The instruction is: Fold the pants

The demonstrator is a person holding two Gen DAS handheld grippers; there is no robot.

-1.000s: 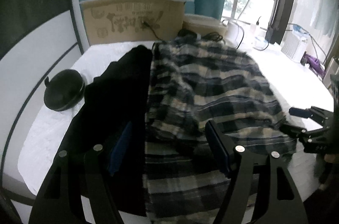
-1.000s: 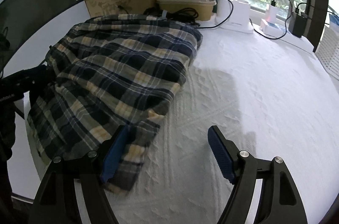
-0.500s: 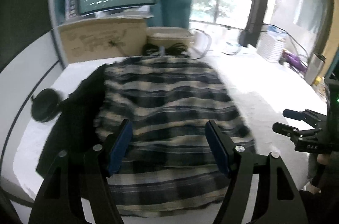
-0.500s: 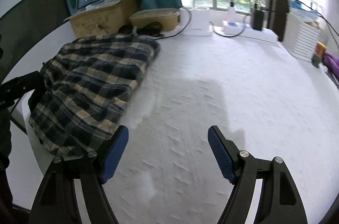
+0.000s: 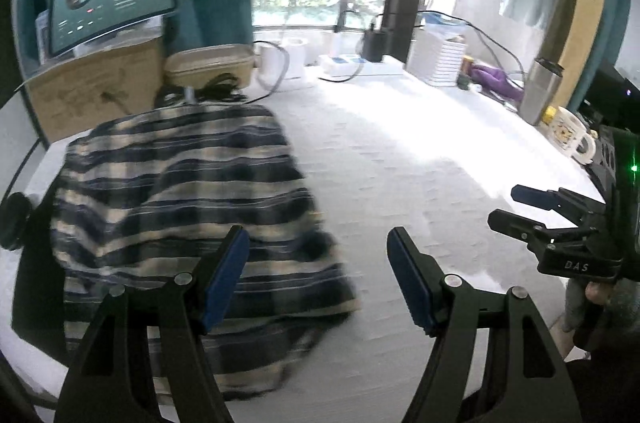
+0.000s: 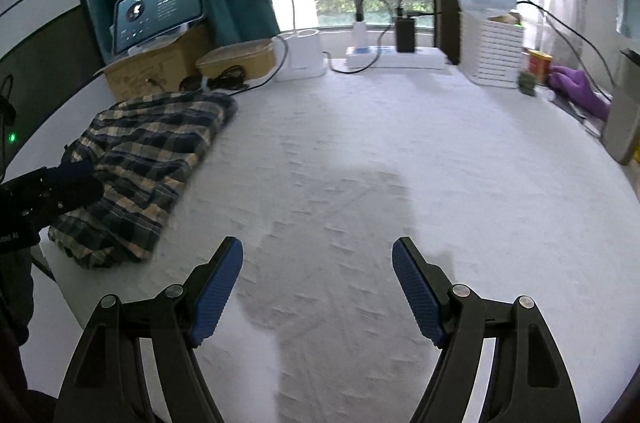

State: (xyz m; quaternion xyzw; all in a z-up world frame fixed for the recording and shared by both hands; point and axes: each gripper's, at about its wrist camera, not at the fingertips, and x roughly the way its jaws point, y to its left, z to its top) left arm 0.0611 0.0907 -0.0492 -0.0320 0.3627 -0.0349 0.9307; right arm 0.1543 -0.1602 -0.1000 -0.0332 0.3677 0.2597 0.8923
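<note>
The plaid pants (image 5: 180, 207) lie folded in a heap on the left part of the white table (image 5: 400, 159), a dark garment (image 5: 32, 287) showing under their left edge. My left gripper (image 5: 316, 271) hovers open over the pants' near right corner, nothing between its blue pads. In the right wrist view the plaid pants (image 6: 152, 159) lie far to the left. My right gripper (image 6: 316, 283) stands open above bare white cloth, apart from the pants. The right gripper (image 5: 520, 207) also shows at the right edge of the left wrist view.
At the back stand a cardboard box (image 6: 152, 71) with a tablet (image 6: 158, 9), a tan container (image 6: 240, 59), cables, a lamp base (image 6: 300, 59), a power strip (image 6: 396, 57), stacked white trays (image 6: 492, 51). A steel flask (image 5: 540, 91) and mug (image 5: 568, 135) are right.
Both grippers have swung to the right, away from the pants; the pants slid toward the left of both views. Both stayed open and empty. More of the window side has come into sight.
</note>
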